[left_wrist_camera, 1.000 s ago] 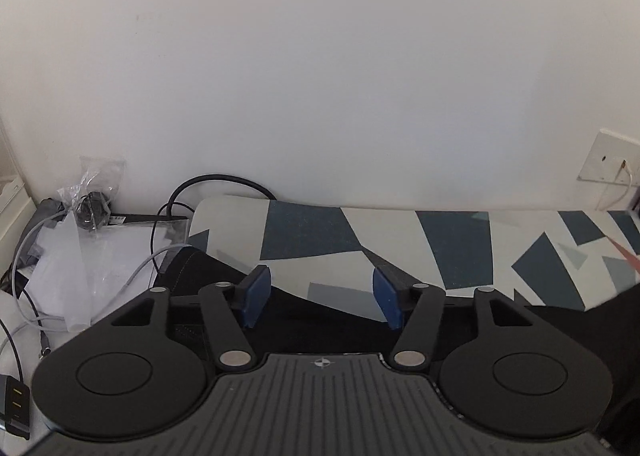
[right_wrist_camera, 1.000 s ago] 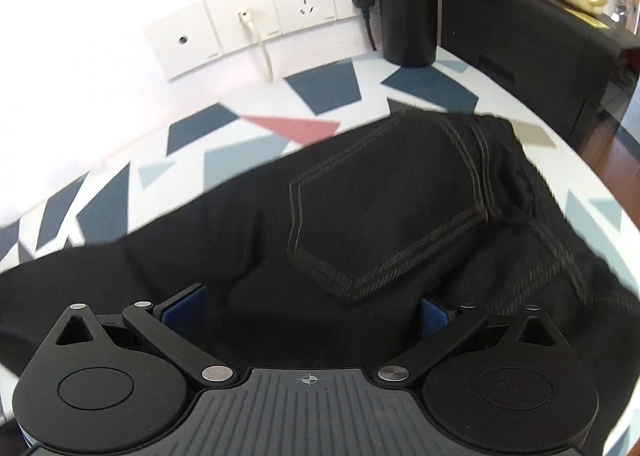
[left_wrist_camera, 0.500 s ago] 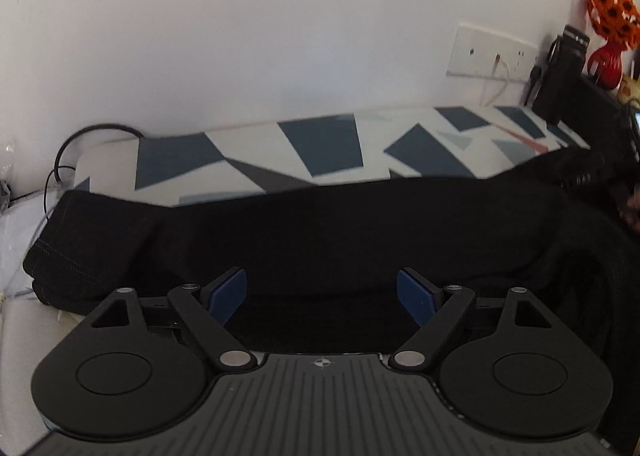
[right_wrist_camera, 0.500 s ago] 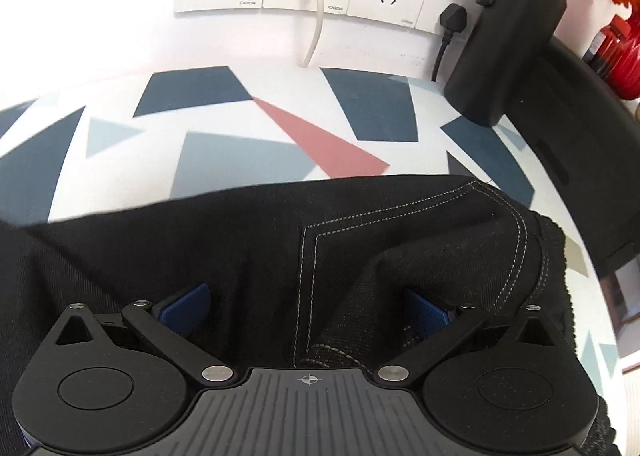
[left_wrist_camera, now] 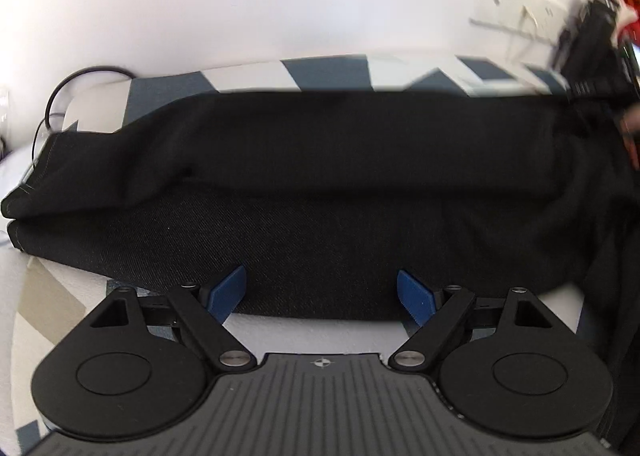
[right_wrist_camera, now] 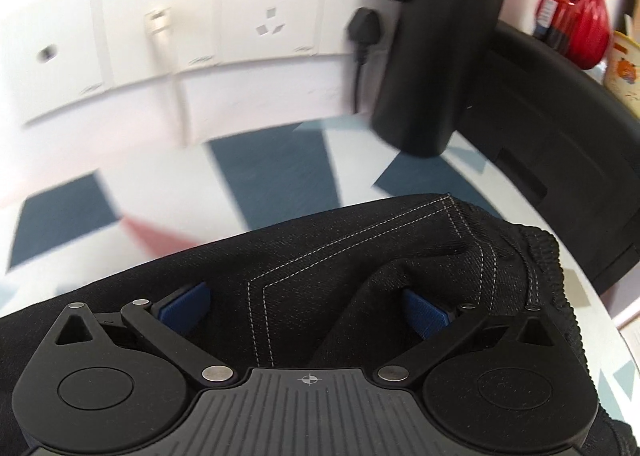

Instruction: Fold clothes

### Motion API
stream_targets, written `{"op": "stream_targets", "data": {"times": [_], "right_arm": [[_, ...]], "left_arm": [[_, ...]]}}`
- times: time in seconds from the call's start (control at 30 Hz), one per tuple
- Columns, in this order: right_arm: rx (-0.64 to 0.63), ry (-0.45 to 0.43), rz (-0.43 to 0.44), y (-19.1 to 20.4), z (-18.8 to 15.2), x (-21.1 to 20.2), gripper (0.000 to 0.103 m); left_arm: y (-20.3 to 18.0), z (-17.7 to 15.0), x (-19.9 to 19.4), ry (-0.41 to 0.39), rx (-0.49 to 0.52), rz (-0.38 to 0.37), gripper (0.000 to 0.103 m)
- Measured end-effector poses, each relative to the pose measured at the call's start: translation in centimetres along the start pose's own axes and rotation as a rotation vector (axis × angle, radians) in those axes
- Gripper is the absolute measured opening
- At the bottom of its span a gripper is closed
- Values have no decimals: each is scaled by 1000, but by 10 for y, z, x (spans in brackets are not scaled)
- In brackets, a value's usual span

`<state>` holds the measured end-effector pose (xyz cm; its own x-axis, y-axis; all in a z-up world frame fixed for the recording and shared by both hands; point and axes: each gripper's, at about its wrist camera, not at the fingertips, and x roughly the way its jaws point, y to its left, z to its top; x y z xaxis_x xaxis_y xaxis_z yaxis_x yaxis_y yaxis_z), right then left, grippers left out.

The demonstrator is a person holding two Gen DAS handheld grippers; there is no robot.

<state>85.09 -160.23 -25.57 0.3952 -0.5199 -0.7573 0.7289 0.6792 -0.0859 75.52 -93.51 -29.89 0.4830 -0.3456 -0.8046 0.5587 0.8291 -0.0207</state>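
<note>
I keep my left claw (left_wrist_camera: 320, 292) spread over the near edge of the black jeans (left_wrist_camera: 320, 184), lying lengthwise on the patterned worktop (left_wrist_camera: 328, 72), while my right claw (right_wrist_camera: 306, 310) stands spread around a raised fold at the waistband, ready to grip.

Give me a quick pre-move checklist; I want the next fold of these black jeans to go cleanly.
1. Left gripper open: ok, blue pads spread above the near edge of the black jeans, no cloth between them.
2. Right gripper open: ok, jaws wide over the stitched waist end.
3. Legs stacked: ok, one leg lies along the other.
4. Cloth flat: not ok, a ridge stands between the right pads.
5. Black bottle apart from the jeans: ok.
6. Hems aligned: cannot tell, picture blurred.
</note>
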Motion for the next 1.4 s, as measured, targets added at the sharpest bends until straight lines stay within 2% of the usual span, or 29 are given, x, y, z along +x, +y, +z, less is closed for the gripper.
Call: {"op": "stream_targets", "data": {"times": [0.13,0.23,0.33,0.43,0.5,0.6,0.63,0.67,0.7,0.8,0.83,0.87,0.9,0.93,1.07,1.3,1.4], "right_arm": [[91,8,-68,-5,20,15,102],[62,11,-97,-1,22,4,101],[5,-63,12,4,7,-33,102],[-59,-34,107,7,-18,-67,102],[-109,-24,122,9,-37,-83,102],[-181,-9,88,12,-65,-90,102],[-189,2,70,11,-71,-88,102],[-195,13,53,11,-78,-86,102],[-188,27,43,12,-83,-85,102],[-187,16,20,10,-93,-86,102],[-184,11,15,10,-95,-87,102],[-187,7,11,11,-96,-86,102],[-187,4,15,10,-95,-84,102],[-185,1,20,9,-94,-82,102],[-131,30,75,-3,-82,-73,102],[-188,67,101,-12,-86,-78,102],[-185,81,121,-14,-85,-77,102]], "left_arm": [[-14,-6,-4,21,5,-15,90],[-18,-10,-9,61,-6,-59,92],[3,-15,-20,35,-159,-103,91],[45,-20,-31,-26,-414,-76,91],[75,-26,-33,-57,-582,-69,91],[114,-33,-30,-99,-801,-43,83],[122,-34,-30,-122,-838,-25,78],[128,-35,-29,-145,-863,-5,69],[134,-33,-27,-162,-881,19,66],[147,-26,-17,-201,-926,74,62],[150,-22,-15,-212,-934,85,56],[152,-20,-14,-212,-932,96,31],[153,-18,-12,-207,-929,107,14],[154,-16,-10,-202,-925,118,5],[142,-21,-22,-204,-881,172,4],[114,-56,-65,-146,-804,216,4],[91,-60,-75,-95,-621,296,12]]}}
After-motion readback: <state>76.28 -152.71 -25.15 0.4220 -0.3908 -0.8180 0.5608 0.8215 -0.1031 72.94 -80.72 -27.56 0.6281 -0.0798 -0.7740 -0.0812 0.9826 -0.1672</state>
